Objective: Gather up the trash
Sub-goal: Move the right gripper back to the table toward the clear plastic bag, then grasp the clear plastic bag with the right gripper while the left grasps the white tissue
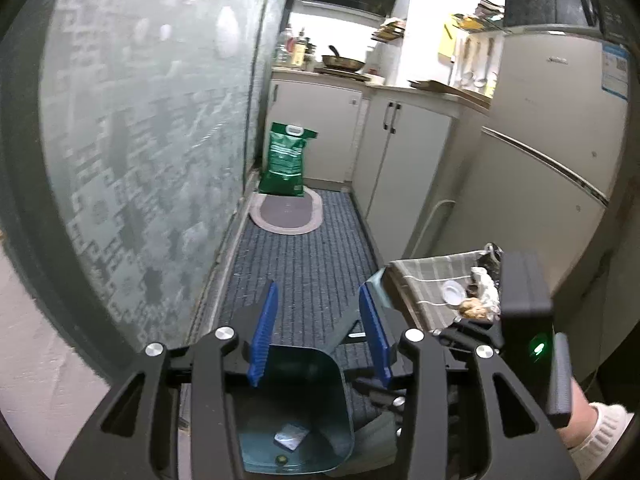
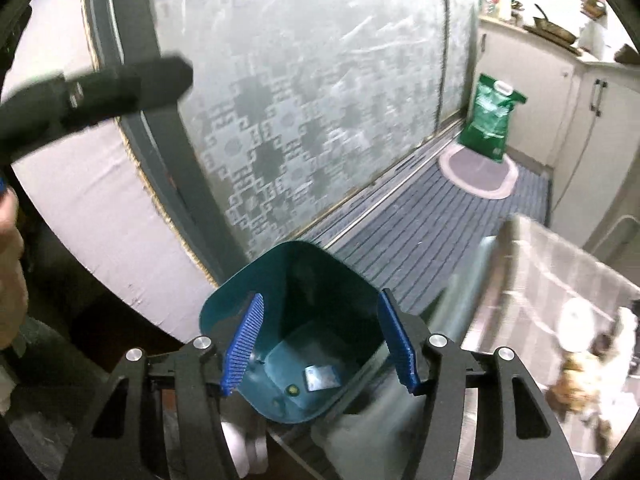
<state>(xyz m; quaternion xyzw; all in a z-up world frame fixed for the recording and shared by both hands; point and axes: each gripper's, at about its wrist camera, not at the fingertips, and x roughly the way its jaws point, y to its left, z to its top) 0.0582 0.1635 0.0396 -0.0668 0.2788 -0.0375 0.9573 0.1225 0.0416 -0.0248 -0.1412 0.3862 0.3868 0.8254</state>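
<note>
**A:** Where's the trash?

**B:** Heaped at the near corner of the table (image 1: 420,280), on the striped cloth – a crumpled white tissue (image 1: 486,284), brownish scraps (image 1: 474,307) that could be peel or shell, and a small white lid (image 1: 453,292). The teal bin (image 2: 296,320) stands on the floor just beside that table, with a small packet (image 2: 322,377) already on its bottom.

**A:** And the tools?

**B:** Both spread wide, holding nothing. The right tool (image 2: 320,344) hangs right over the bin's mouth; the left tool (image 1: 318,336) is above the bin too, its right pad close to the table edge.

**A:** How will the pile handle?

**B:** All light, I'd judge. The tissue is soft and should crush, so pinch its bulk – it may drag crumbs along. The scraps look brittle and loose; grip gently, low down. The lid lies flat and looks slick, so take it by the rim.
</note>
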